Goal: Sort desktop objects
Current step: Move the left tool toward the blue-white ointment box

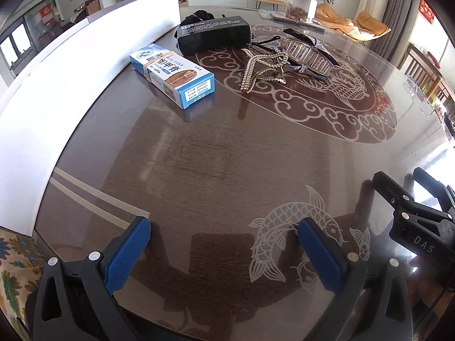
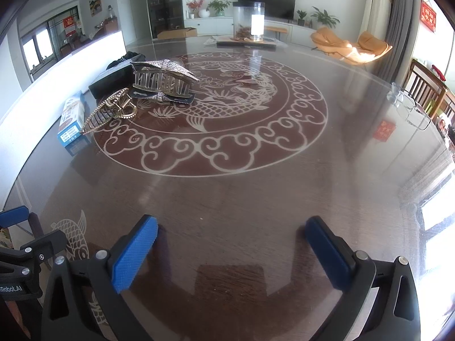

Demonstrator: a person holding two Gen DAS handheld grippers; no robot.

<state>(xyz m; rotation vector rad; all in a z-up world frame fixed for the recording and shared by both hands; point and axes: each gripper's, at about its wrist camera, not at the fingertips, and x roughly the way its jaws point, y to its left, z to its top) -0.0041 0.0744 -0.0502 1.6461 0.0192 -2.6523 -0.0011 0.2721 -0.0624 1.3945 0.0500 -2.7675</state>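
On the table point(image 2: 256, 199), I hold left gripper point(image 1: 224, 236) and right gripper point(image 2: 231, 233) wide and empty; hair clips point(image 2: 162, 85) and boxes point(image 1: 170, 74), apparently unsorted, cluster far-left

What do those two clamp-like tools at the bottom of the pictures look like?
Both match. The left gripper and right gripper each have two black plastic fingers with silver rivets, tipped with blue knurled pads. Seen from the left camera, the right one's black body carries white "DAS" lettering. No sleeves or cables show.
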